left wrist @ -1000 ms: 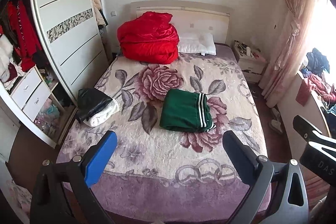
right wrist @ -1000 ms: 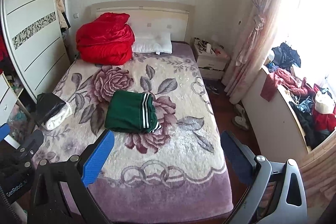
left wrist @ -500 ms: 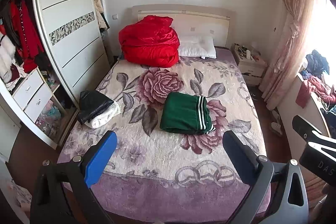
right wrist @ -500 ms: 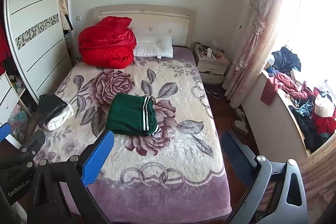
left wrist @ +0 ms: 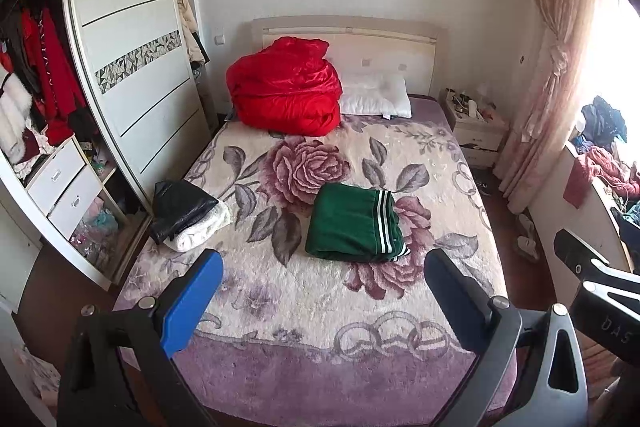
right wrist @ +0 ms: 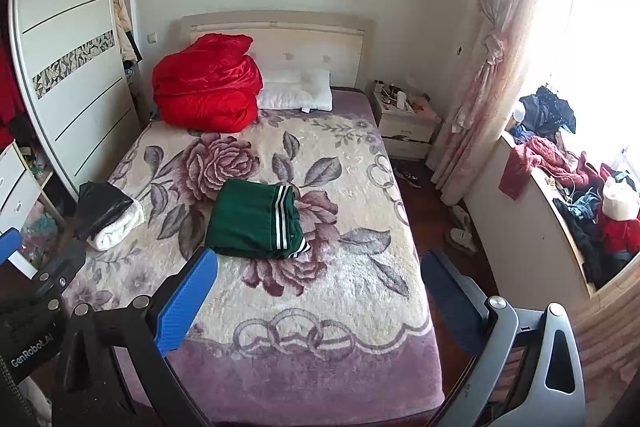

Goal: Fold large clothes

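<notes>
While both tools gape, green garment (left wrist: pixel 354 223) lies folded.

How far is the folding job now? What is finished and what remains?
Done: the green garment lies folded in a neat rectangle in the middle of the bed. In hand: nothing; the left tongs and the right tongs are open and empty. Possibly left: a loose heap of clothes by the window.
</notes>
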Motion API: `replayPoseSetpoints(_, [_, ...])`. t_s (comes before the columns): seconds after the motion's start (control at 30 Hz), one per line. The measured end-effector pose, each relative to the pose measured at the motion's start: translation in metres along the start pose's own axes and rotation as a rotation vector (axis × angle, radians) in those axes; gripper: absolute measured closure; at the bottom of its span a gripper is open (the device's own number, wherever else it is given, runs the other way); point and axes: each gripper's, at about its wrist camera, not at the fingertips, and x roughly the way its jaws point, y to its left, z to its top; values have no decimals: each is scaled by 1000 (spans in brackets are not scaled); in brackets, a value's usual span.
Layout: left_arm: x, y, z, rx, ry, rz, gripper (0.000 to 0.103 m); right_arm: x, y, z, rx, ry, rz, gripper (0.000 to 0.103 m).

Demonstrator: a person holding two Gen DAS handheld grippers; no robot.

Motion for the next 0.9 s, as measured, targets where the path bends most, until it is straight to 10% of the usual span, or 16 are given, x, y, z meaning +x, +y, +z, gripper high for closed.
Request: replayPoseSetpoints(0.9, [-5, 1, 10, 9, -20, -2, 0, -20, 2, -6, 27, -2, -5, 0])
